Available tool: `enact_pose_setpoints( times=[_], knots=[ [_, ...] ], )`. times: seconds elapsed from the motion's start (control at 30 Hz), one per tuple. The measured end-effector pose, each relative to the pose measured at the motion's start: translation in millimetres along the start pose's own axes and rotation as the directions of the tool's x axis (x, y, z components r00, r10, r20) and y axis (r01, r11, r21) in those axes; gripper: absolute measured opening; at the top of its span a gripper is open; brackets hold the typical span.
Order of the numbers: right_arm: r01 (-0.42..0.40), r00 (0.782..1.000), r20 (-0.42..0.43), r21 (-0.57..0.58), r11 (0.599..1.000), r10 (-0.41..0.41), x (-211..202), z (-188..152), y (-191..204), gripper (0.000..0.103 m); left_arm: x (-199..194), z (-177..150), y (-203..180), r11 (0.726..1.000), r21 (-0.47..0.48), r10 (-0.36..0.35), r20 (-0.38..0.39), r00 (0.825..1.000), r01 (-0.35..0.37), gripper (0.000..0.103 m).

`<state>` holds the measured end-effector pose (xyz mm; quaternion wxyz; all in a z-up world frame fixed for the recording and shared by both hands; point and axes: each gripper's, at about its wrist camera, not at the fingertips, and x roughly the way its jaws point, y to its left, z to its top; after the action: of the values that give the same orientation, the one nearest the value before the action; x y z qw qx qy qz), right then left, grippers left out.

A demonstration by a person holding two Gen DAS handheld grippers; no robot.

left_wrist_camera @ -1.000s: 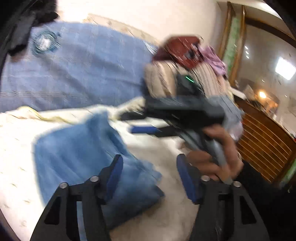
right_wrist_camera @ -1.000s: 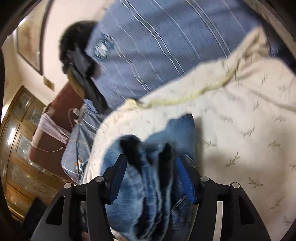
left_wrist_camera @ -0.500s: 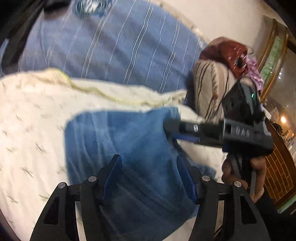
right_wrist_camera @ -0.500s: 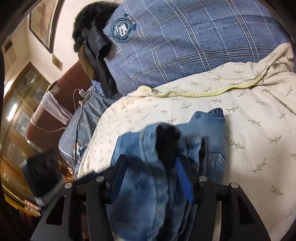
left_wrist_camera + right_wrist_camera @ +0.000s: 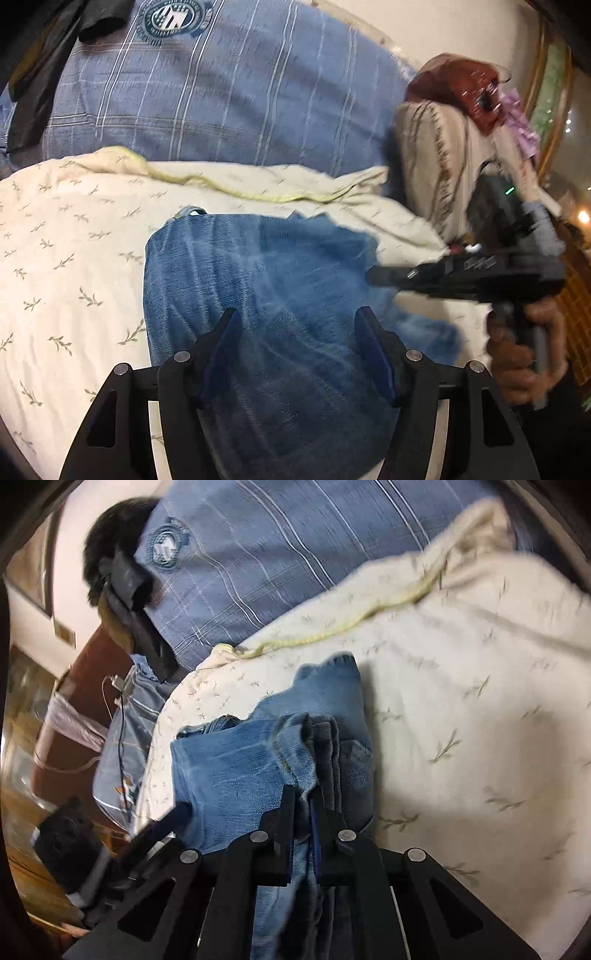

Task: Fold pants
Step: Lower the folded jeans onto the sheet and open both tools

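A blue plaid bedspread (image 5: 229, 92) with a round crest is filling the upper part of the left wrist view, and a cream quilt (image 5: 66, 258) with a leaf print and yellow piping is lying across the bed below it. The pants (image 5: 258, 295), blue denim, are resting on that quilt at centre frame, bunched into a broad folded mass; in the right wrist view the pants (image 5: 240, 760) are occupying the lower centre, with several layers stacked at the right edge of the fold. A striped beige cushion (image 5: 436, 162) and a red bag (image 5: 458, 88) are sitting at the upper right of the left wrist view. The left gripper (image 5: 299, 343) is hovering over the denim at lower centre, its jaws spread wide and grasping nothing. The right gripper (image 5: 304, 812) is sitting at lower centre of its own view, its jaws clenched on a bunched edge of the pants. Motion blur is softening much of both views.
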<state>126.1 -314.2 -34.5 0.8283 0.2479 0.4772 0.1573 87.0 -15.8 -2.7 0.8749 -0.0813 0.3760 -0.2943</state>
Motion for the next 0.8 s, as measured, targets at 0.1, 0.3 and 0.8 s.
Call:
enact_pose_setpoints(
  times=[0.1,0.3,0.8],
  knots=[
    [-0.001,0.999,0.033,-0.050,0.999,0.003,-14,0,11,0.029,2,9,1,1.000,-0.020,-0.009,0.006,1.000,0.009,0.063],
    [-0.133,0.985,0.104,-0.059,0.989,0.138,-48,-30,16,0.052,1,9,-6,1.000,-0.027,0.000,0.015,1.000,0.000,0.063],
    [0.175,0.973,0.164,-0.056,0.983,-0.164,-60,-105,31,0.009,-48,-38,-10,0.993,-0.088,0.074,-0.003,0.997,-0.074,0.064]
  ],
)
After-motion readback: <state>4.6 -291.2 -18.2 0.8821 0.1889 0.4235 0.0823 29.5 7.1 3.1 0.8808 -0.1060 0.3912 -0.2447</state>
